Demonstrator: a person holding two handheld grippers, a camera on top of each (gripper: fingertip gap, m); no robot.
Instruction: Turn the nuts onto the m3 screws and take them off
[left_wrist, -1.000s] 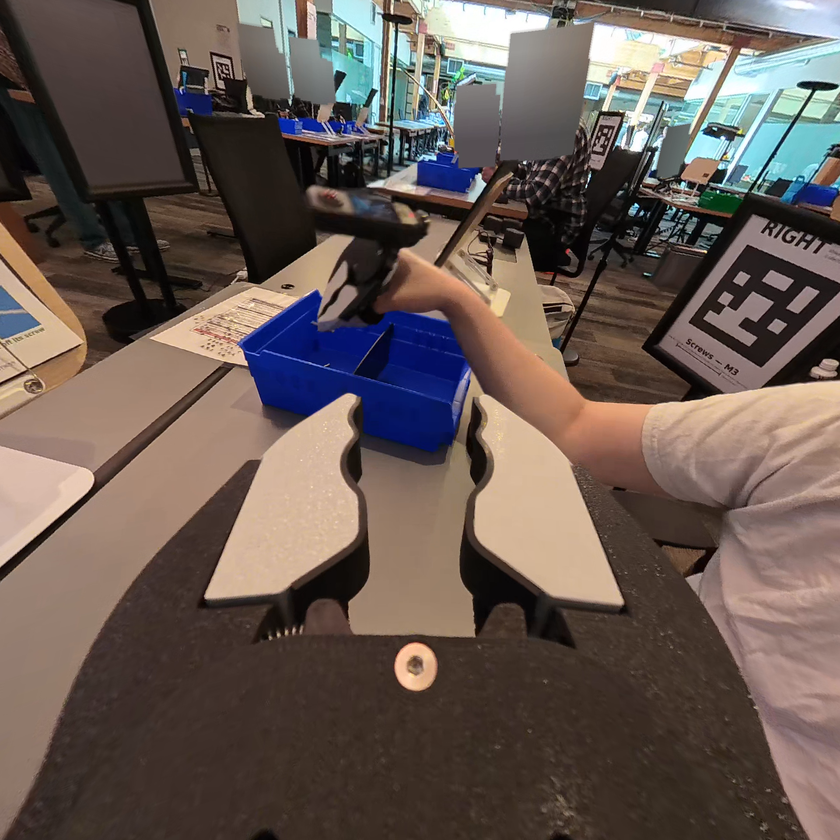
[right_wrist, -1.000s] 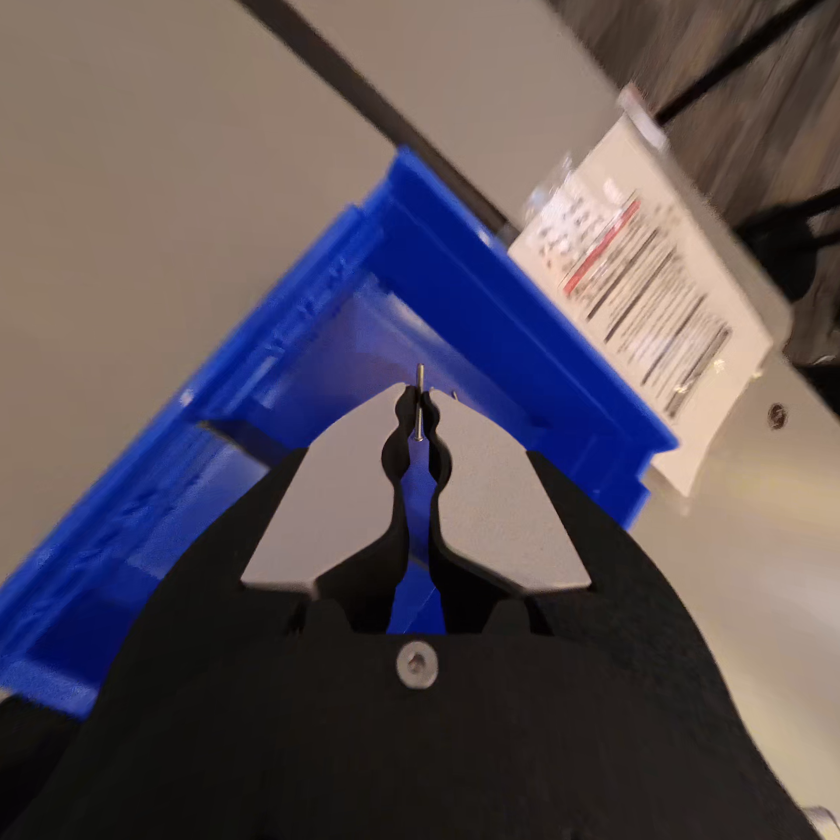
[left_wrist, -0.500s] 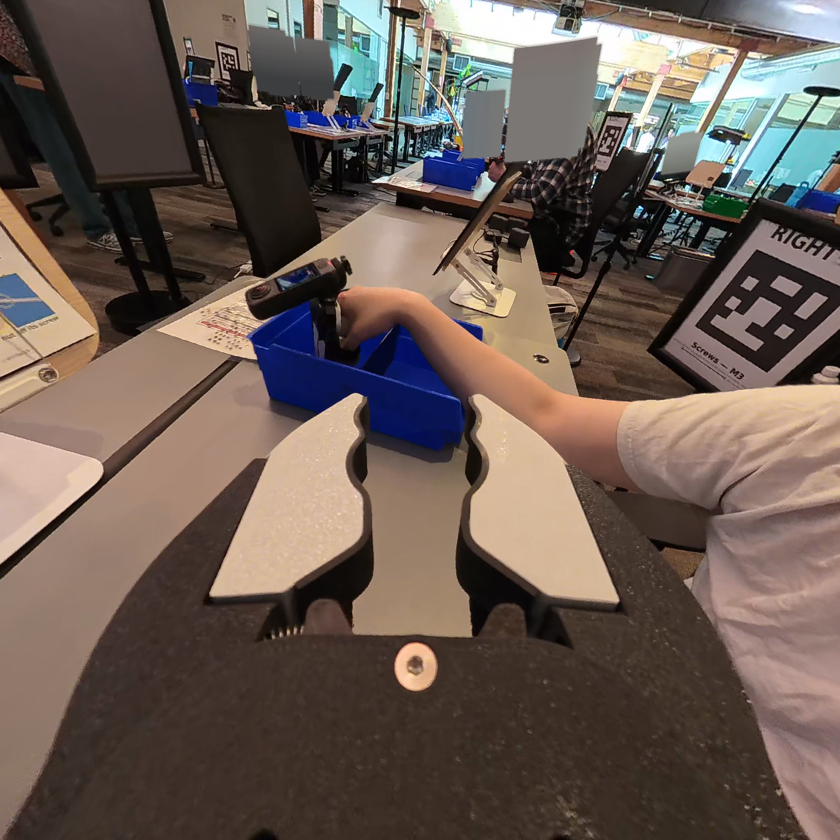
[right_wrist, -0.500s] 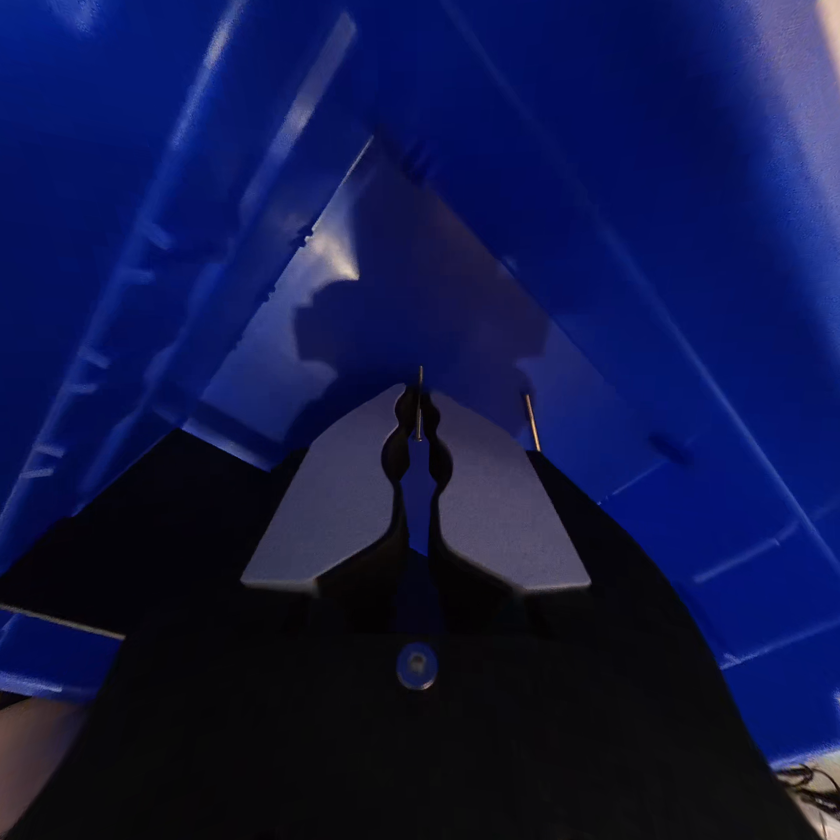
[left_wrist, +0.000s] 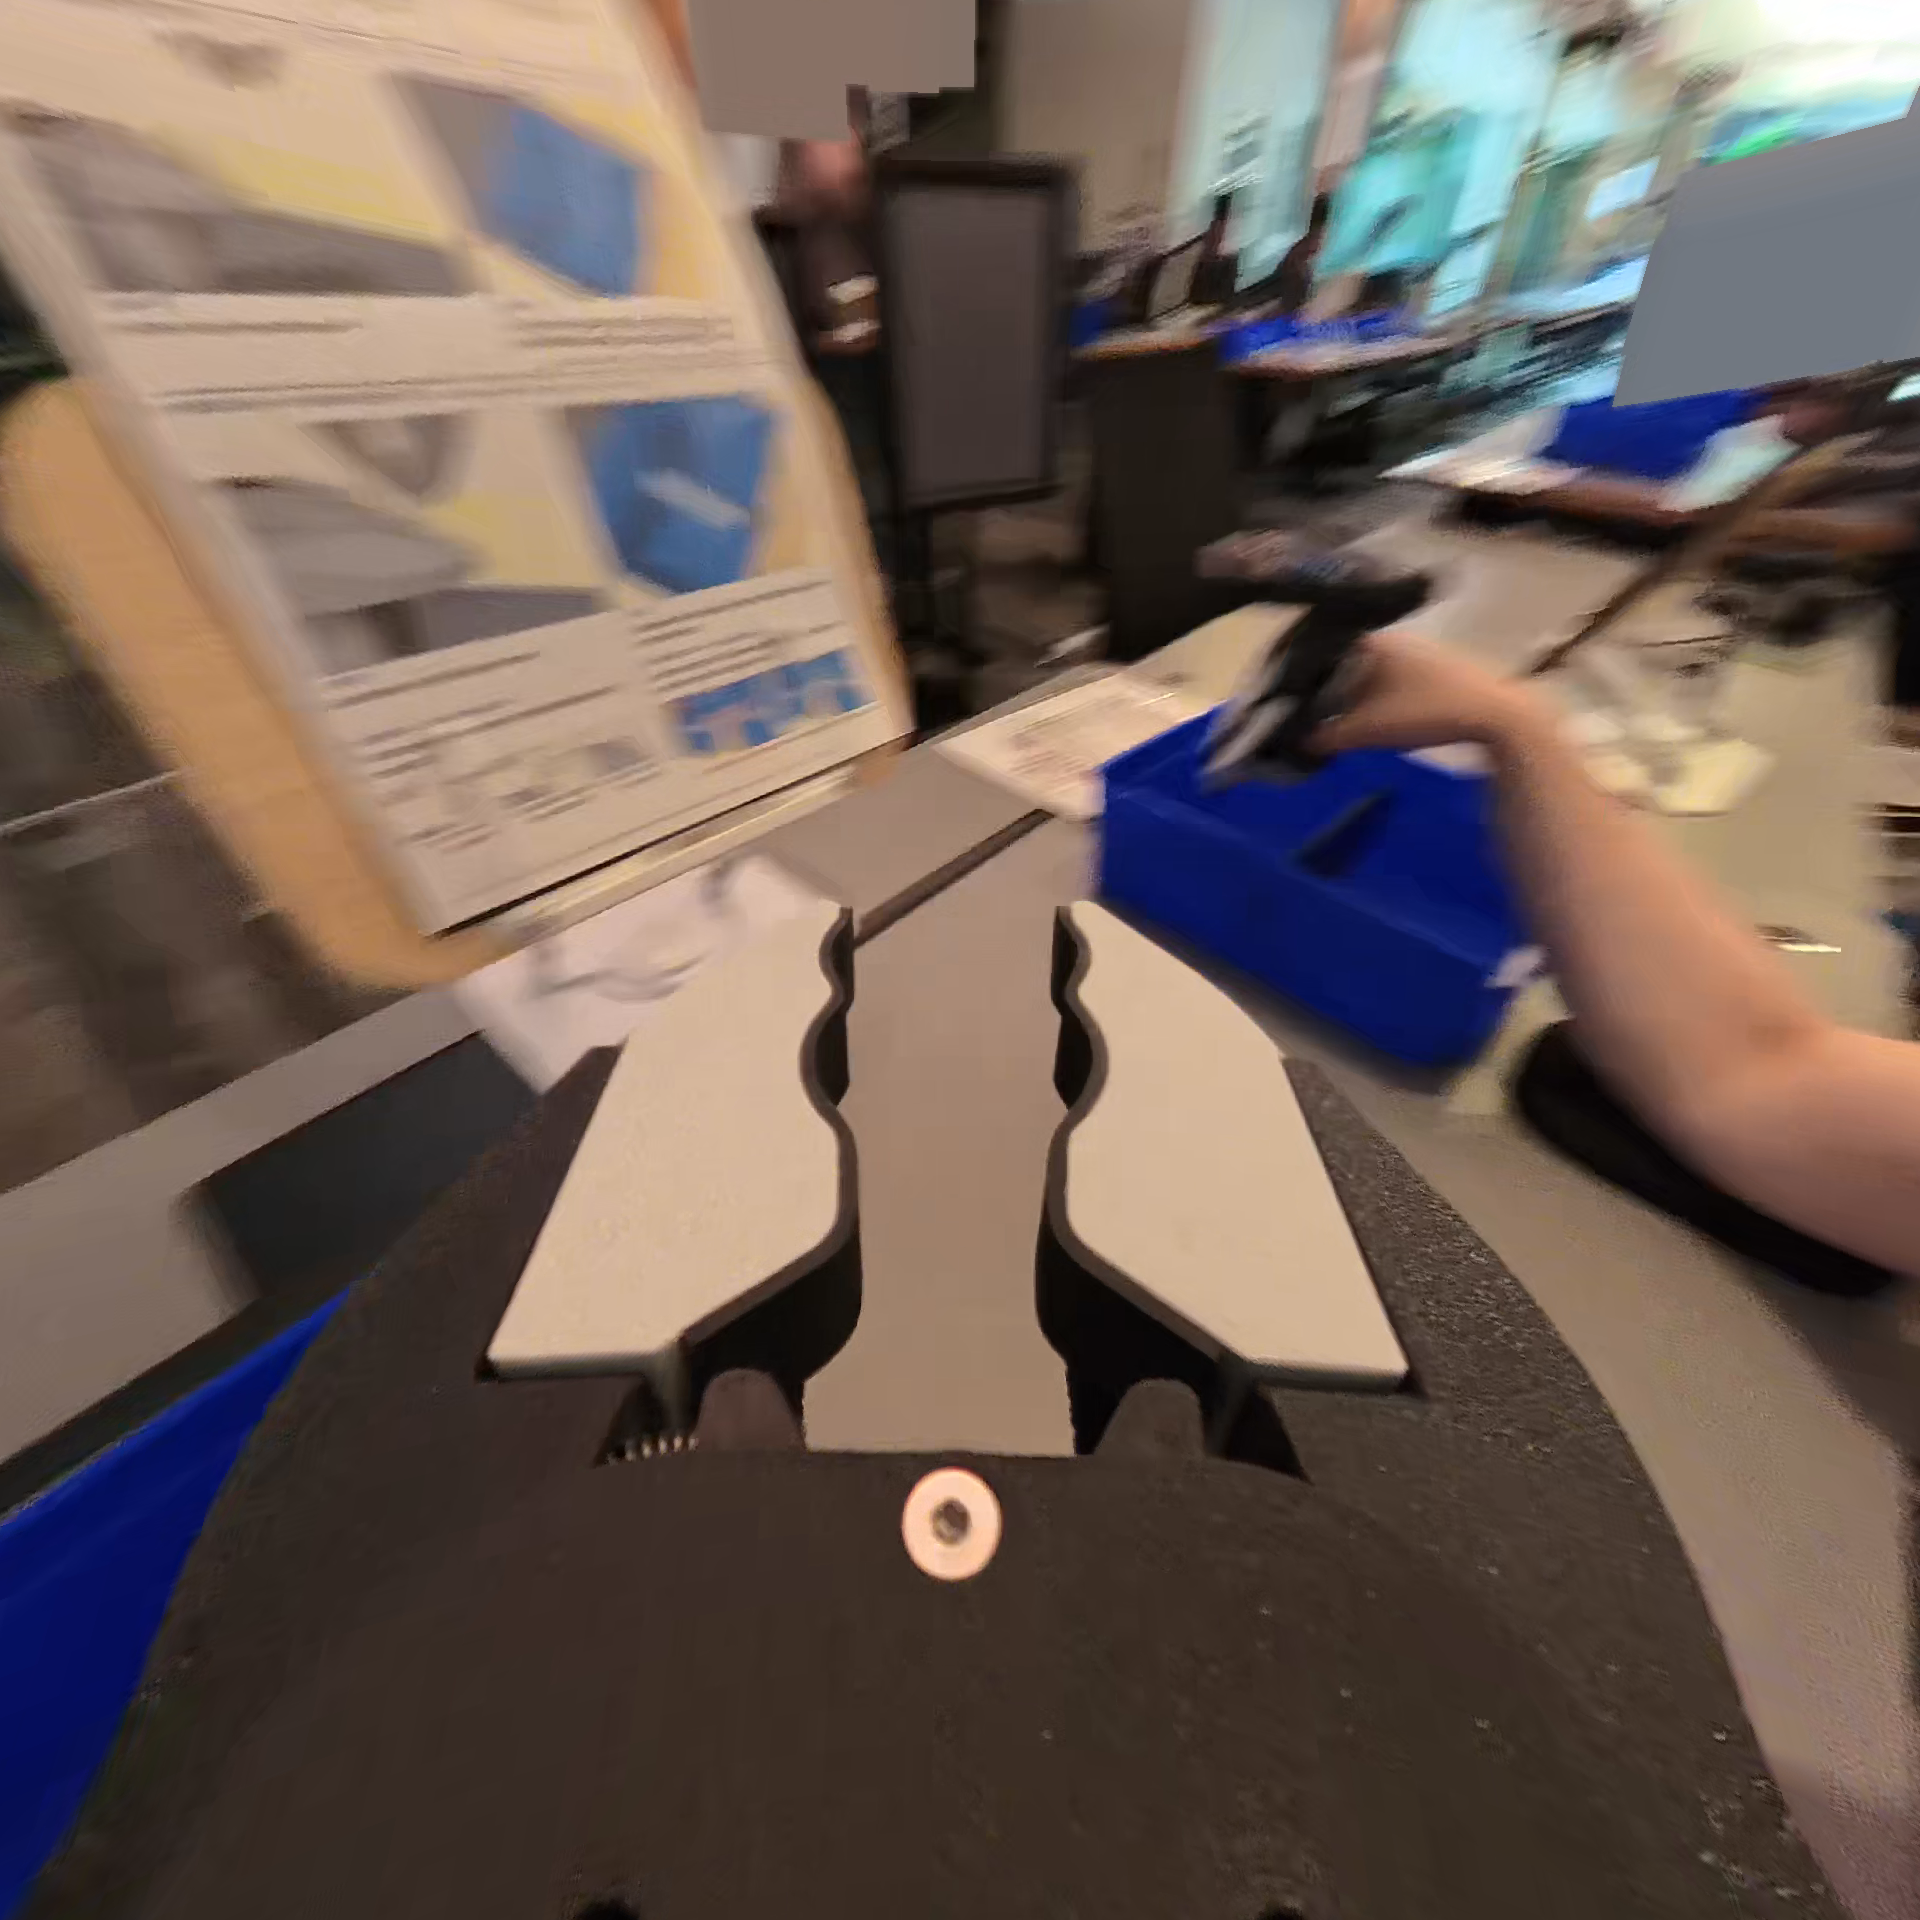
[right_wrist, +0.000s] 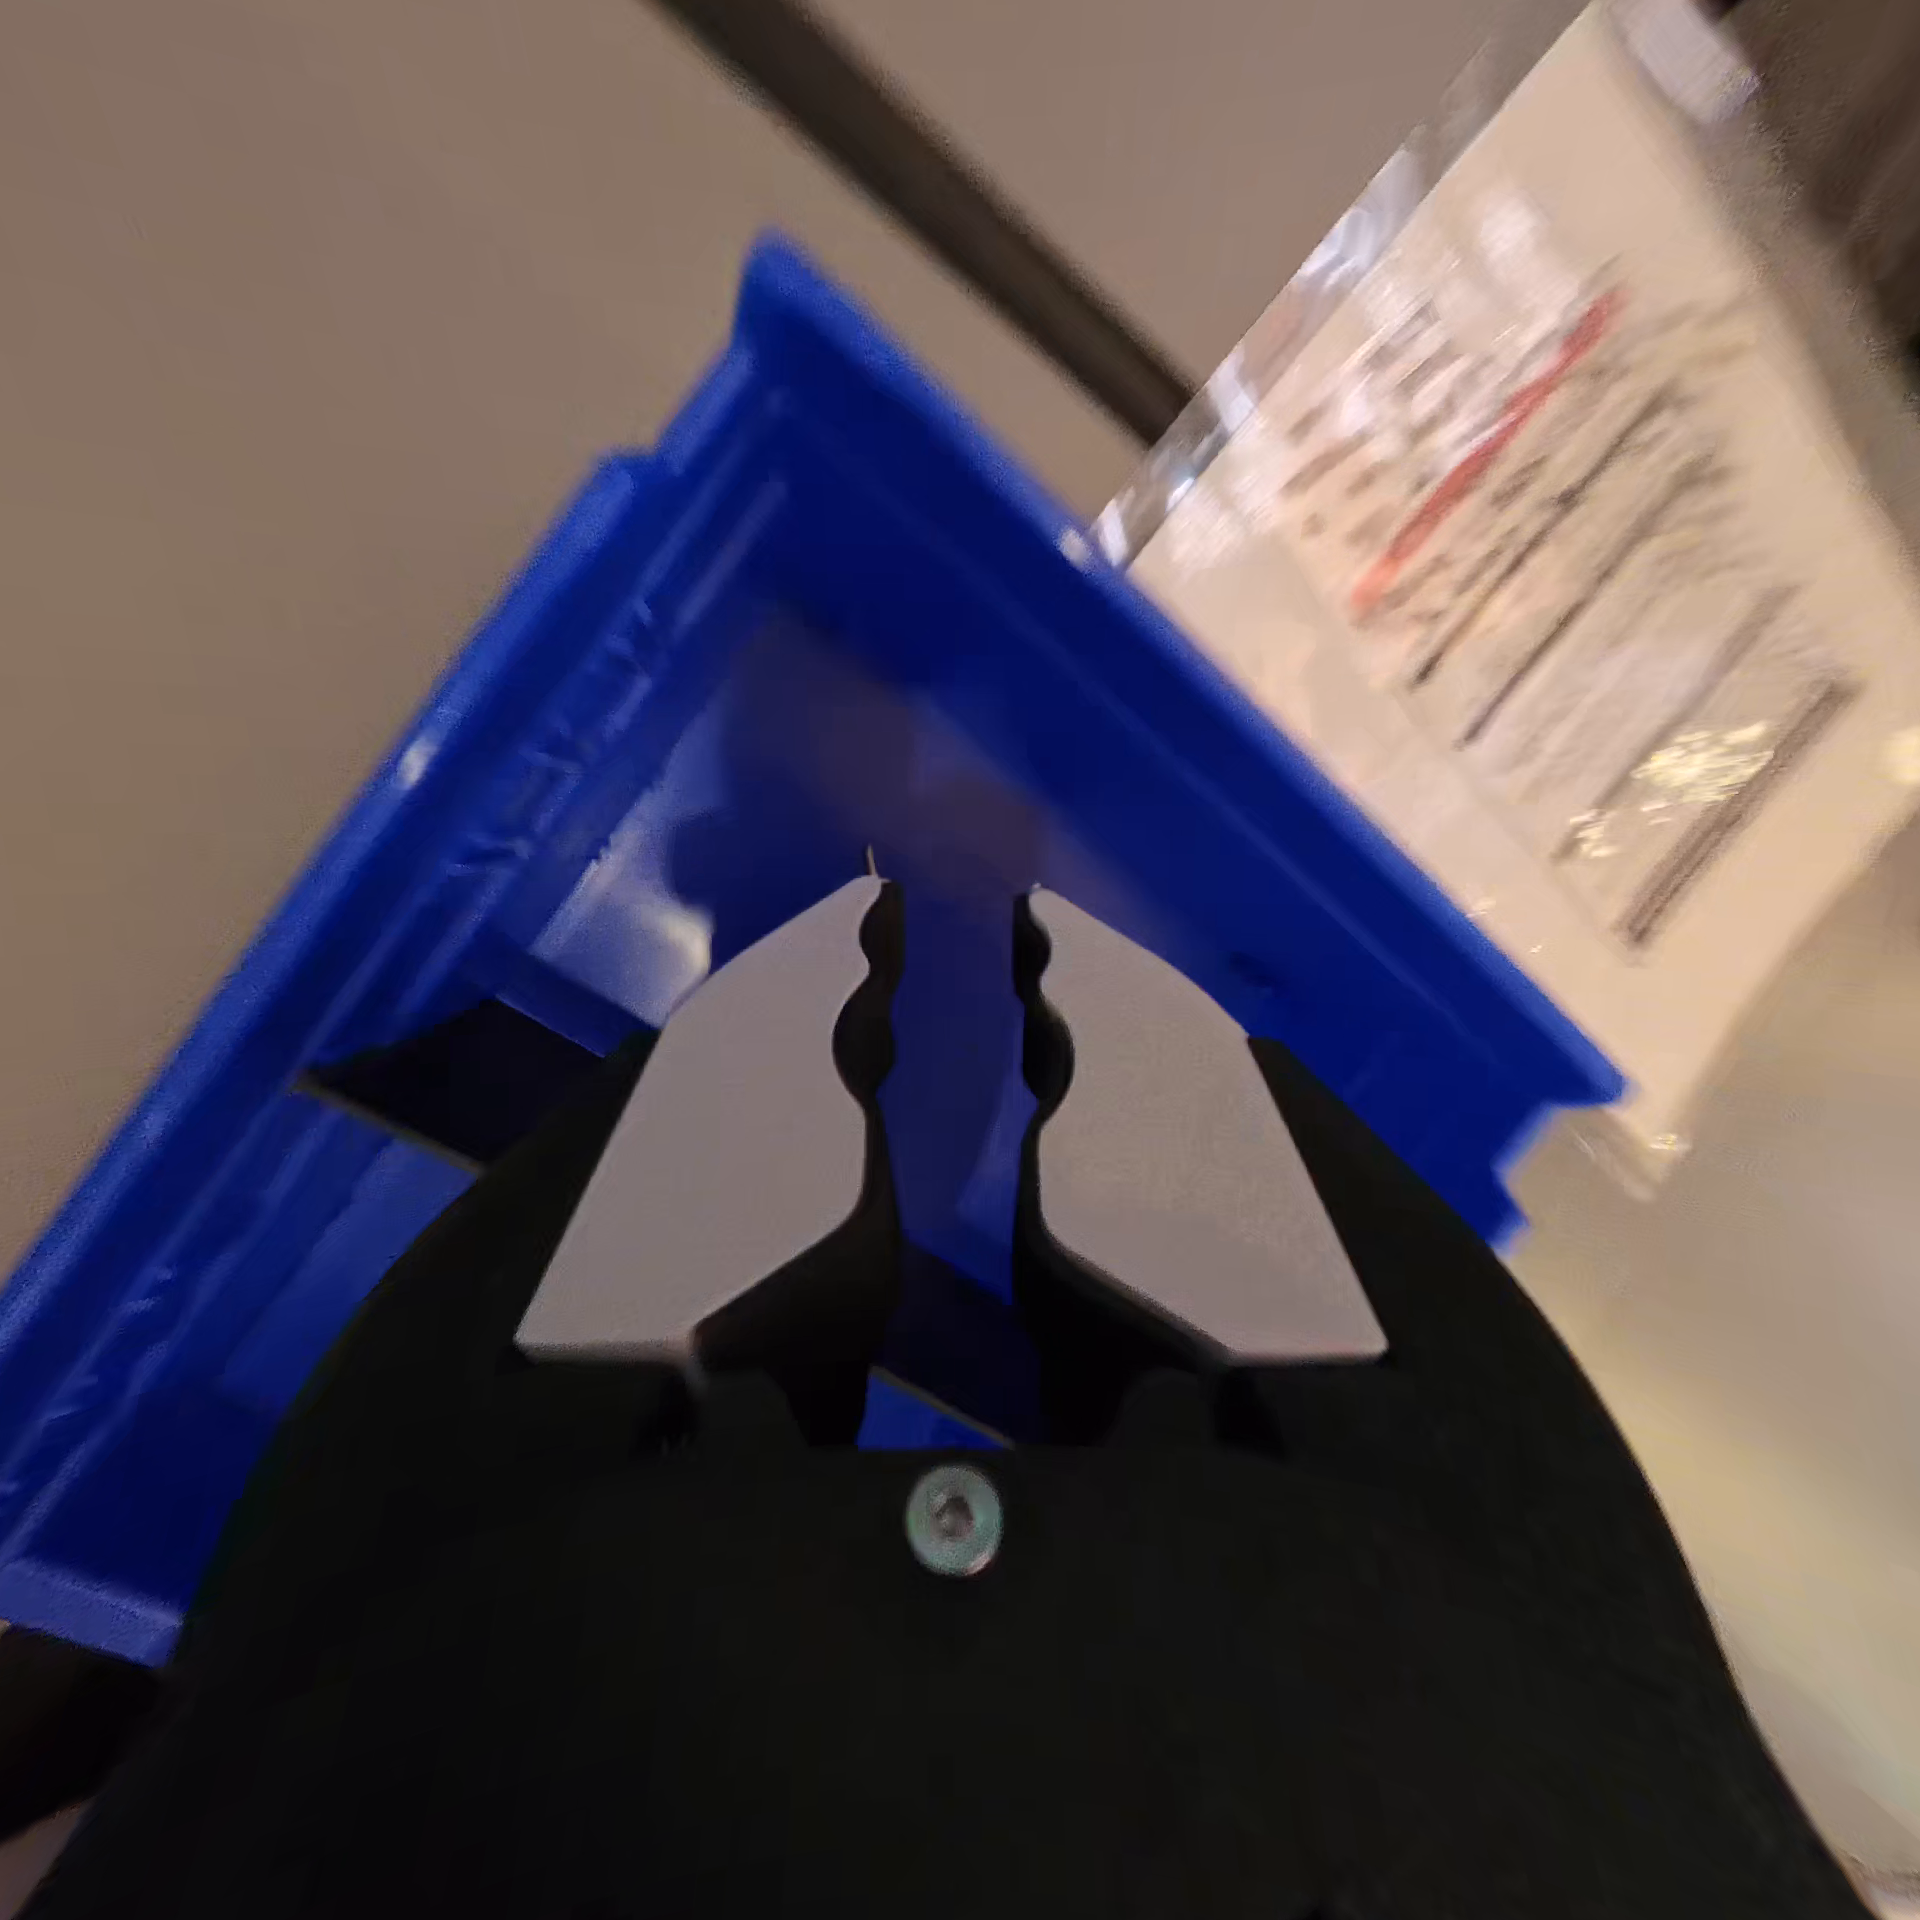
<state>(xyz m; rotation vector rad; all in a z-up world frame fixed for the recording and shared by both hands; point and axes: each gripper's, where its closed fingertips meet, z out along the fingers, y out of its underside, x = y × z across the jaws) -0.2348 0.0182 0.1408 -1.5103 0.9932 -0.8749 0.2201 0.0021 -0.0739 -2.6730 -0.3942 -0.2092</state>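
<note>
My right gripper (right_wrist: 951, 888) is open and empty, just above a corner compartment of the blue divided bin (right_wrist: 1143, 748). A thin pale sliver (right_wrist: 871, 856) shows at its left fingertip; blur hides whether it is a screw. No nut shows. My left gripper (left_wrist: 951, 925) is open and empty above the grey table (left_wrist: 951, 1143), to the left of the bin (left_wrist: 1299, 894). In the left wrist view a hand holds the right gripper (left_wrist: 1288, 675) over the bin's far side.
A large poster board (left_wrist: 416, 468) leans at the left, with a white sheet (left_wrist: 623, 966) below it. A printed sheet in a plastic sleeve (right_wrist: 1558, 571) lies beside the bin. A black seam (right_wrist: 935, 208) crosses the table. Another blue object (left_wrist: 104, 1558) is at lower left. The grippers' ends are close to 50 cm from one another.
My right gripper has opened, no longer holds the screw, and has risen out of the bin. My left gripper has swung left towards the poster board, still open.
</note>
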